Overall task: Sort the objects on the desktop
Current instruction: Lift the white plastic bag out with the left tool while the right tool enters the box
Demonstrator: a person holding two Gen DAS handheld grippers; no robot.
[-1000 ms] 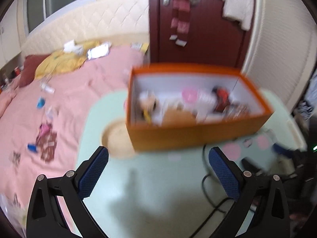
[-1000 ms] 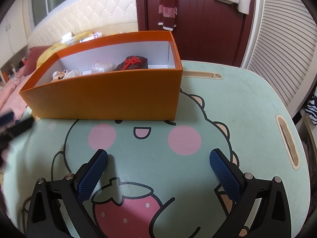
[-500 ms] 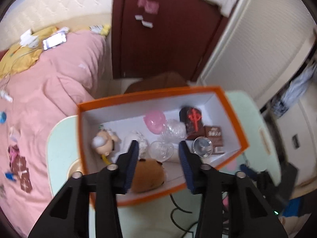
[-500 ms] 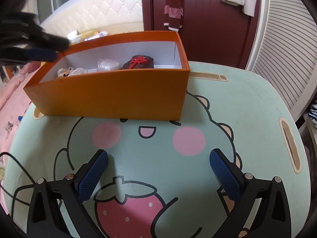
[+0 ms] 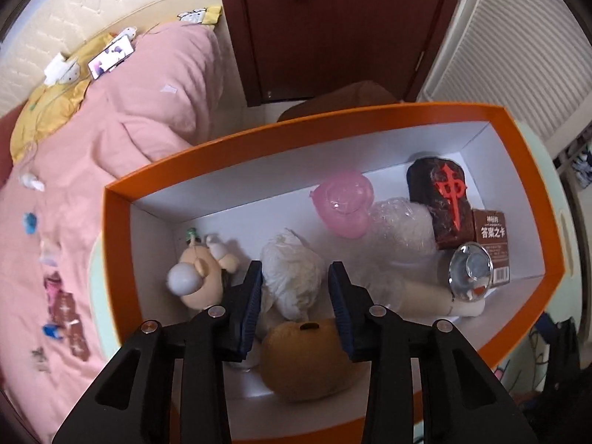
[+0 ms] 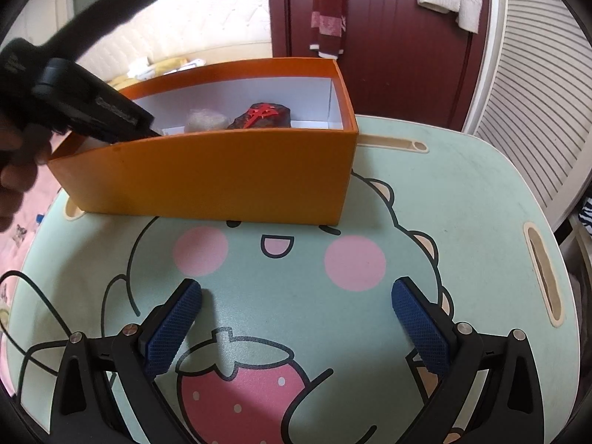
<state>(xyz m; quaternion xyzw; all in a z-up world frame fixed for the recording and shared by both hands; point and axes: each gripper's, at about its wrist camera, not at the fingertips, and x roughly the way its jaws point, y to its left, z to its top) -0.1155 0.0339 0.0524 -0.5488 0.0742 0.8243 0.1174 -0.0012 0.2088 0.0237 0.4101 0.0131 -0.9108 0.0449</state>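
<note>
A: What is lying around the left gripper (image 5: 295,288)?

B: It is hanging over the orange box (image 5: 525,170) on the counter (image 6: 462,199), its fingers (image 5: 251,296) partly spread on either side of a white crumpled bundle (image 5: 290,277); I cannot tell whether they are touching it. A brown plush (image 5: 307,359) is sitting just below it, and a big-nosed doll (image 5: 199,273) is crowding the left finger.

A: And further along?

B: One pink lid (image 5: 342,203), one clear wrapped lump (image 5: 403,222), one dark block with a red character (image 5: 440,199), one brown card pack (image 5: 492,240) and one shiny round thing (image 5: 470,275) are filling the right half. The box walls are closing in all round.

A: The right gripper (image 6: 296,323)?

B: It is hovering with fingers spread wide and nothing between them, over open counter in front of the box. A black cable (image 6: 40,303) is trailing at the left edge.
</note>
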